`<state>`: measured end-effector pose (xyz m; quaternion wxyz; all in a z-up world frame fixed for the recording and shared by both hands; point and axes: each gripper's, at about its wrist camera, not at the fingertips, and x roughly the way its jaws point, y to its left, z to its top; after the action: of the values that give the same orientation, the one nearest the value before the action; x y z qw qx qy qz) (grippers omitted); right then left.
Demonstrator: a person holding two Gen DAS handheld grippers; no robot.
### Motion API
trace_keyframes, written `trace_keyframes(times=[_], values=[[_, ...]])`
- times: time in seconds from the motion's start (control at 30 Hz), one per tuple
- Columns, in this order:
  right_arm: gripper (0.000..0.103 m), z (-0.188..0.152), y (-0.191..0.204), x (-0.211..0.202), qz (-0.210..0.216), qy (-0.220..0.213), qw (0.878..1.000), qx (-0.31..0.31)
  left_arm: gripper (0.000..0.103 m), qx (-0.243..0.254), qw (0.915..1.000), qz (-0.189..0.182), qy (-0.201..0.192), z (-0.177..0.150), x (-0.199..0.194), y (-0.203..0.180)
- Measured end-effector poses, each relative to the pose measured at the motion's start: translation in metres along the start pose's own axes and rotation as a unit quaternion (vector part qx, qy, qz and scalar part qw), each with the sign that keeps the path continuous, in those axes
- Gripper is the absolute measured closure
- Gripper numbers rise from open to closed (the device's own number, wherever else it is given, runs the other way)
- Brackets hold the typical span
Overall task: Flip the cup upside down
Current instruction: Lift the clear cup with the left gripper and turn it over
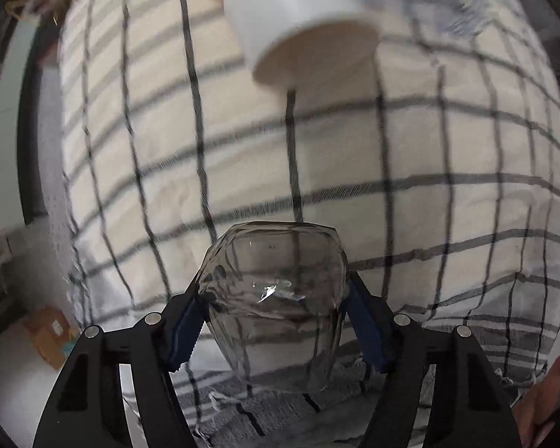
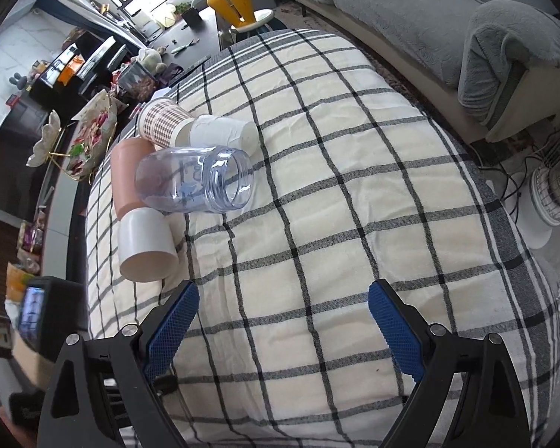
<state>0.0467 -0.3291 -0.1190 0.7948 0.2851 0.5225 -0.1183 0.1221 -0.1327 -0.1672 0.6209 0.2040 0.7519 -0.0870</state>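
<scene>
— Low in the middle of the left wrist view, what sits between the blue pads?

— A clear, faceted glass cup (image 1: 276, 306). The left gripper (image 1: 276, 298) is clamped on it, one pad against each side, above the cream tablecloth with black check lines (image 1: 130, 149). Which way up the cup is turned, I cannot tell.

— Anything at the top of that frame?

— A blurred white cylindrical cup (image 1: 298, 18) lying on its side, open mouth toward the camera.

— And the right gripper (image 2: 280, 321)?

— Its fingers stand wide apart over bare cloth, holding nothing. At centre left of its view lies a cluster of tipped cups: a transparent bluish plastic jar (image 2: 194, 181) with blue markings too small to read, a brown houndstooth paper cup (image 2: 162, 121), a white ribbed cup (image 2: 224, 134), a salmon-pink cup (image 2: 125, 175).

— Any readable writing?

— None legible. A grey sofa (image 2: 429, 7) fills the upper right.
</scene>
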Motion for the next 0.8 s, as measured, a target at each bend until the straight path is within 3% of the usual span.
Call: trace_keyframes(times=[0.13,0.27,0.37,0.57,0.63,0.8], values=[[0.011,-0.003,-0.002,-0.013,0.003,-0.018,1.000,0.002,0.034,0.003,0.9956,-0.016,-0.093,-0.010,-0.029,-0.001],[0.011,-0.009,-0.002,-0.025,-0.003,-0.043,0.999,-0.006,0.034,-0.011,0.9813,-0.071,-0.179,-0.023,-0.043,0.004],[0.011,-0.014,-0.004,-0.027,-0.016,-0.049,0.999,-0.016,0.034,-0.012,0.9674,-0.067,-0.244,-0.033,-0.047,0.005],[0.011,-0.028,-0.016,-0.027,-0.041,-0.056,0.997,-0.018,0.034,-0.024,0.9251,-0.049,-0.376,-0.054,-0.062,0.012],[0.011,-0.030,-0.017,-0.026,-0.046,-0.059,0.997,-0.023,0.034,-0.033,0.9036,-0.038,-0.425,-0.063,-0.064,0.010],[0.011,-0.038,-0.021,-0.023,-0.052,-0.074,0.996,-0.026,0.034,-0.081,0.8685,-0.033,-0.488,-0.071,-0.053,0.016]])
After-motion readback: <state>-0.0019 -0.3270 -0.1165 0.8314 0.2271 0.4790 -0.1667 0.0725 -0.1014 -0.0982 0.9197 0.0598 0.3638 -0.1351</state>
